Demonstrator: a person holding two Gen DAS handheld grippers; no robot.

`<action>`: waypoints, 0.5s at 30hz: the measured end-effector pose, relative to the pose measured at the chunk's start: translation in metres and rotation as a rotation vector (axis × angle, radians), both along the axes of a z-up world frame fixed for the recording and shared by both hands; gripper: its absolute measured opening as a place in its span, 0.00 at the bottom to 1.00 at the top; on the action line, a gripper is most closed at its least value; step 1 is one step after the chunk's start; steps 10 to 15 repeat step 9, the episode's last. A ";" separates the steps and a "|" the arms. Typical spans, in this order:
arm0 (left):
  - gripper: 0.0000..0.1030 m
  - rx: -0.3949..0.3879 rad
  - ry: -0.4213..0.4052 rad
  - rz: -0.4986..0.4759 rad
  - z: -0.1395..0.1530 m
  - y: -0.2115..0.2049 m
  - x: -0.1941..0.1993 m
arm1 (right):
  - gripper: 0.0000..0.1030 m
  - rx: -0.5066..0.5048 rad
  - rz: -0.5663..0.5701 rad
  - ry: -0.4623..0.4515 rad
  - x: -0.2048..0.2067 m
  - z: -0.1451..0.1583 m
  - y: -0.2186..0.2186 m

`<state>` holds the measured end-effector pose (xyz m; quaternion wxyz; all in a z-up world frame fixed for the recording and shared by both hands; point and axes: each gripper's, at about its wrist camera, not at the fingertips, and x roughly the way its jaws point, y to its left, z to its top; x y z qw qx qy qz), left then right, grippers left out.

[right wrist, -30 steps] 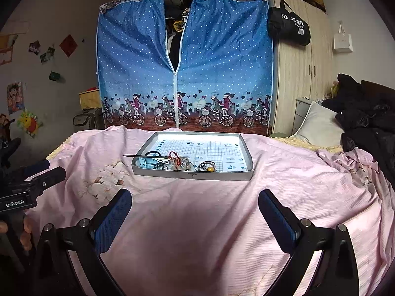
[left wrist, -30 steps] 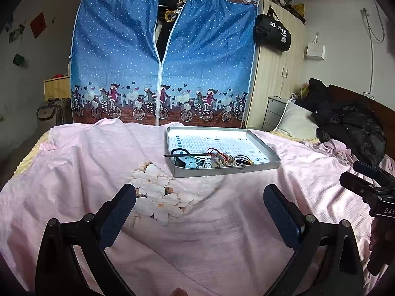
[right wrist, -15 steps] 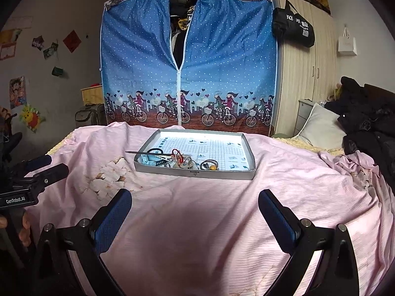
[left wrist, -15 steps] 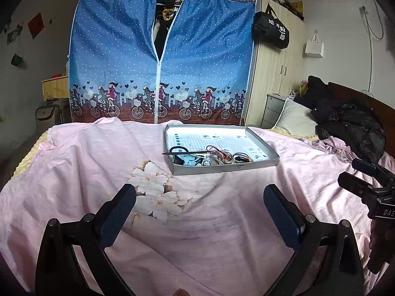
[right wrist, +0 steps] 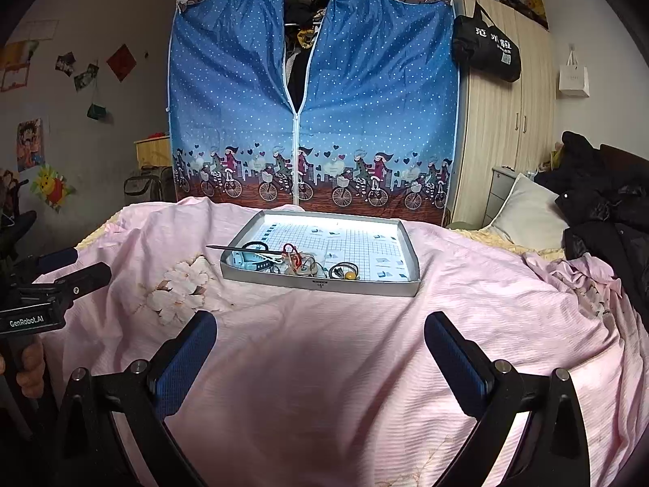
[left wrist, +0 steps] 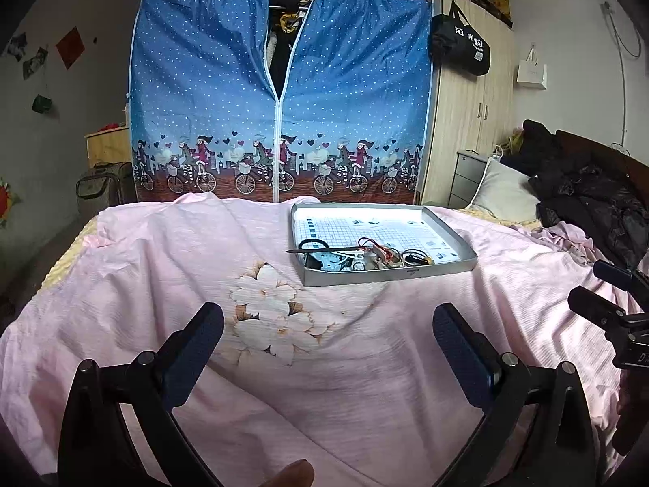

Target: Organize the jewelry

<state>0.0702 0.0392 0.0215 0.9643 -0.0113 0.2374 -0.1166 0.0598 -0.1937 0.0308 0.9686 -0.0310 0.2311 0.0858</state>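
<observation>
A shallow grey tray (left wrist: 462, 239) (right wrist: 409, 243) with a gridded white floor lies on the pink bedspread (left wrist: 203, 268) (right wrist: 324, 345). A tangle of jewelry (left wrist: 377, 257) (right wrist: 300, 261) fills its near end: red cord, dark rings, a yellow bead (right wrist: 349, 274), and a long dark pin (left wrist: 320, 250) (right wrist: 239, 248) poking over the left rim. My left gripper (left wrist: 327, 335) is open, well short of the tray. My right gripper (right wrist: 320, 339) is open too, facing the tray from the near side. Nothing sits between either pair of fingers.
A blue zip wardrobe (left wrist: 280, 101) (right wrist: 312, 113) stands behind the bed, a wooden cupboard (left wrist: 466, 130) to its right. A pillow (right wrist: 523, 215) and dark clothes (left wrist: 588, 203) lie at the right. White flowers (left wrist: 276, 316) are printed on the spread.
Both views have tilted up a little, so the tray sits slightly higher and farther off. Both grippers stay open and empty.
</observation>
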 end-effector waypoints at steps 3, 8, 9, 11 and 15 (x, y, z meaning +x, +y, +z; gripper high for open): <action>0.98 0.017 -0.002 0.001 -0.001 -0.001 0.000 | 1.00 0.010 0.003 0.012 0.002 -0.001 -0.002; 0.98 0.034 -0.007 -0.008 -0.002 -0.005 -0.001 | 1.00 0.014 0.008 0.024 0.003 -0.003 -0.003; 0.98 0.035 -0.007 -0.012 -0.002 -0.005 -0.001 | 1.00 0.014 0.009 0.026 0.003 -0.003 -0.003; 0.98 0.035 -0.007 -0.012 -0.002 -0.005 -0.001 | 1.00 0.014 0.009 0.026 0.003 -0.003 -0.003; 0.98 0.035 -0.007 -0.012 -0.002 -0.005 -0.001 | 1.00 0.014 0.009 0.026 0.003 -0.003 -0.003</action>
